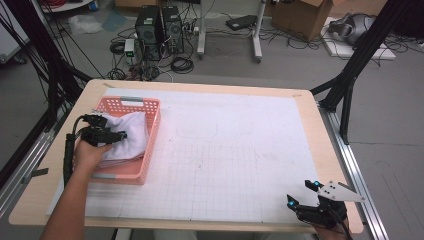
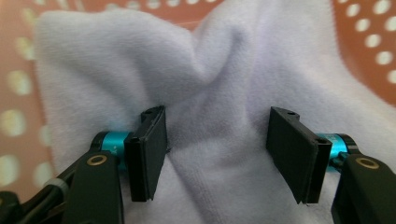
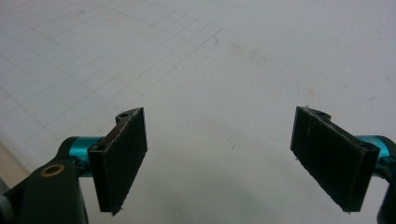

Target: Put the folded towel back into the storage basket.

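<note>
1. High view: pink basket [image 1: 131, 175] sits on the left part of the table [image 1: 300, 100], on a white gridded mat [image 1: 235, 165] that covers most of the tabletop.
2. Basket walls are perforated. A white towel [image 1: 131, 135] lies bunched inside, filling much of it and rising against the right wall.
3. Left gripper [image 1: 116, 136] is over the basket, its black tips at the towel's left side. Left hand [image 1: 90, 156] behind it rests at the basket's left rim; forearm enters from the bottom left corner.
4. Left gripper view: jaws are parted, one on each side of a raised fold of the towel [image 2: 224, 79]. Left gripper [image 2: 217, 149] has both pads pressed into or just touching the cloth; the fold between them is not pinched. Orange-pink basket wall [image 2: 369, 42] with its round holes shows behind the towel, blurred.
5. High view: right gripper [image 1: 301, 194] is at the near right corner of the table, well apart from the basket, low over the mat. Its grey three-cornered plate [image 1: 340, 191] points right.
6. Right gripper view: right gripper [image 3: 219, 158] has jaws spread wide, nothing between them. Bare mat [image 3: 219, 70] lies below, with faint grid lines and a few small smudges.
7. Floor [image 1: 400, 100] beyond the table carries cables, two black computer towers [image 1: 160, 25] and cardboard boxes [image 1: 300, 15].
</note>
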